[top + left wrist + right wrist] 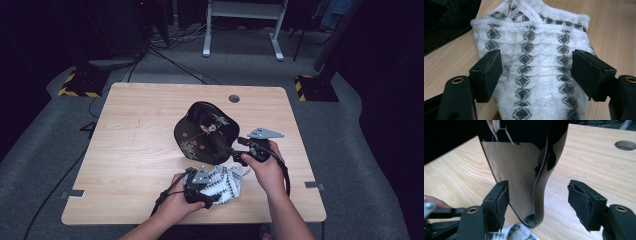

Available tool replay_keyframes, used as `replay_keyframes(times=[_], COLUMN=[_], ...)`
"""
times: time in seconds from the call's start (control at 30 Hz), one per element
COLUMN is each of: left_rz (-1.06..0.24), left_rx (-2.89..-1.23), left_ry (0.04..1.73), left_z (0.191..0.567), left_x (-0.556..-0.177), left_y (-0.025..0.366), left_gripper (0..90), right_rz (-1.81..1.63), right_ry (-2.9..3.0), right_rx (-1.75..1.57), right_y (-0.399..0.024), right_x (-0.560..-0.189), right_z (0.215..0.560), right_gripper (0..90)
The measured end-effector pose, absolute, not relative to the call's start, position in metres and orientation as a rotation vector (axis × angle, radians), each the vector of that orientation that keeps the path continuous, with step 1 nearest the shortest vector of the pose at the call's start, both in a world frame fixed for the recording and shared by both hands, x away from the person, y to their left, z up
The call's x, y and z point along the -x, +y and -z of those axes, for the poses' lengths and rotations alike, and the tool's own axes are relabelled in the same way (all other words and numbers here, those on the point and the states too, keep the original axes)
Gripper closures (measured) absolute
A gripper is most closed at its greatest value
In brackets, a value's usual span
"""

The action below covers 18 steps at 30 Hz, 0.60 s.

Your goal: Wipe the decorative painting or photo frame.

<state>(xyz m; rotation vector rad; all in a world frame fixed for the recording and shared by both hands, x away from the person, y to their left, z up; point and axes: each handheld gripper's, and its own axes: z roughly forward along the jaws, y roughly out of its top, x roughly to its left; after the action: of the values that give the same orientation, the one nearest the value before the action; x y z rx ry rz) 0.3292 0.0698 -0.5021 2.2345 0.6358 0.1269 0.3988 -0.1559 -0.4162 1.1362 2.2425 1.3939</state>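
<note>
The wooden table point(140, 150) carries the work. The black lacquered tray point(205, 132) stands tilted up on its edge near the table's middle, its painted inner face toward the person. The white cloth with grey diamond pattern point(225, 182) lies bunched on the table just in front of the tray's lower edge, on the person's side.

The right gripper point(537, 195) straddles the tray's rim. Its jaws stand wide, with the rim between them but no pad pressing on it. The left gripper point(536, 72) is lowered over the cloth, jaws wide on either side of the bunched fabric, not yet pinching it.

Judged step: wiping the tray, at the regrasp stage. The next move calls for closing the left jaws on the cloth and securing the tray with the right before wiping resumes; otherwise the upright tray may tip.
</note>
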Motion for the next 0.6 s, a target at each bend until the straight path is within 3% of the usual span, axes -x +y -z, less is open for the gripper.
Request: replay_keyframes(times=[0.2, 0.37, 0.43, 0.6], left_rz=[-0.138, -0.154, -0.143, -0.072], left_rx=[-2.237, -2.25, -2.246, -2.222], left_ry=[0.638, 0.609, 0.593, 0.593], left_z=[0.502, 0.502, 0.502, 0.502], left_x=[-0.328, -0.326, -0.325, -0.323], left_y=[0.069, 0.068, 0.068, 0.07], left_gripper=[26.4, 33.7, 38.9, 63.8], right_rz=[-1.428, -1.454, -1.481, -1.498], right_ry=[2.229, 2.228, 2.23, 2.237], right_rx=[-1.055, -1.081, -1.102, -1.066], right_y=[-0.158, -0.163, -0.165, -0.168], right_x=[-0.398, -0.396, -0.396, -0.395], right_z=[0.414, 0.412, 0.412, 0.411], right_gripper=[29.2, 27.5, 24.1, 19.3])
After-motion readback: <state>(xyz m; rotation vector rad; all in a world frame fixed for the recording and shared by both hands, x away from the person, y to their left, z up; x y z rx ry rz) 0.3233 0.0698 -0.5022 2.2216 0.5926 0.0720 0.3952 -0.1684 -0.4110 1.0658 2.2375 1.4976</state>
